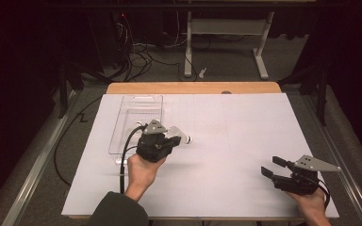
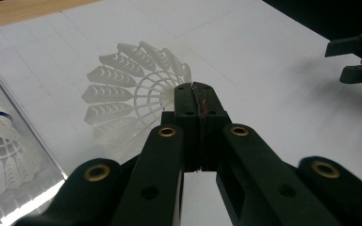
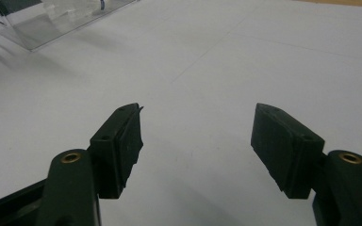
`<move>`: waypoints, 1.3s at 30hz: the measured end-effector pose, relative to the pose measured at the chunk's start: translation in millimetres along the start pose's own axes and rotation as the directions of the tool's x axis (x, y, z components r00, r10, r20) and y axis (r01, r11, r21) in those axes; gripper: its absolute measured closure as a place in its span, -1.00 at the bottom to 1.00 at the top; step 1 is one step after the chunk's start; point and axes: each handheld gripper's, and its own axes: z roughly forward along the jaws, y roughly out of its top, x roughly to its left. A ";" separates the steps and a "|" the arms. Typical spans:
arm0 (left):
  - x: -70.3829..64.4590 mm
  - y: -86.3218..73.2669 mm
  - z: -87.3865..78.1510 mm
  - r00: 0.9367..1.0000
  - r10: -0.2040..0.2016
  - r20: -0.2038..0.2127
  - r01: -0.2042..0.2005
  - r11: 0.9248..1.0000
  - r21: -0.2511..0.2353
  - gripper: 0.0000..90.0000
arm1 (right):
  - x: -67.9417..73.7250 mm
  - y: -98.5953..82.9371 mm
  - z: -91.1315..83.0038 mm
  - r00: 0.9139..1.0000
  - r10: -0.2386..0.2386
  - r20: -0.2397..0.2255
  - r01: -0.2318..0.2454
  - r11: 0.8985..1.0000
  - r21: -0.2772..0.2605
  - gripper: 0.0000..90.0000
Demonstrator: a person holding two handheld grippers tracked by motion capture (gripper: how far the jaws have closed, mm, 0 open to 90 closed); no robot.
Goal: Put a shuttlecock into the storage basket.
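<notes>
Two shuttlecocks: one [image 2: 136, 89] pinched in the closed left hand-held gripper [image 2: 199, 96], one [image 2: 2, 150] in the single clear tray [image 1: 122, 122] at left; right hand-held gripper [image 3: 198, 141] wide open, empty

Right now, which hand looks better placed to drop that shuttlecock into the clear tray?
Left: its gripper is shut on the shuttlecock beside the tray. The right gripper is open, far off.

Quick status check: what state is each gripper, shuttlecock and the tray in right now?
Left gripper: shut on the skirt rim of a shuttlecock, beside the tray.
Right gripper: open, holding nothing.
Second shuttlecock: lying in the tray.
Tray: clear, open-topped, flat on the table.
</notes>
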 end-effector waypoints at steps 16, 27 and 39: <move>16.2 3.5 -11.4 0.999 -0.025 -0.048 0.024 0.999 -0.022 1.00 | 0.0 0.0 0.0 1.000 0.000 0.000 0.000 1.000 0.002 -0.24; 28.2 4.4 -24.3 0.995 -0.049 -0.086 0.045 0.998 -0.052 0.99 | -0.3 -0.1 0.1 1.000 0.001 0.000 -0.001 1.000 0.001 -0.24; 39.7 -3.6 -39.1 0.989 -0.072 -0.129 0.064 0.996 -0.066 0.99 | -0.1 0.0 0.2 1.000 0.002 0.001 -0.002 1.000 0.002 -0.24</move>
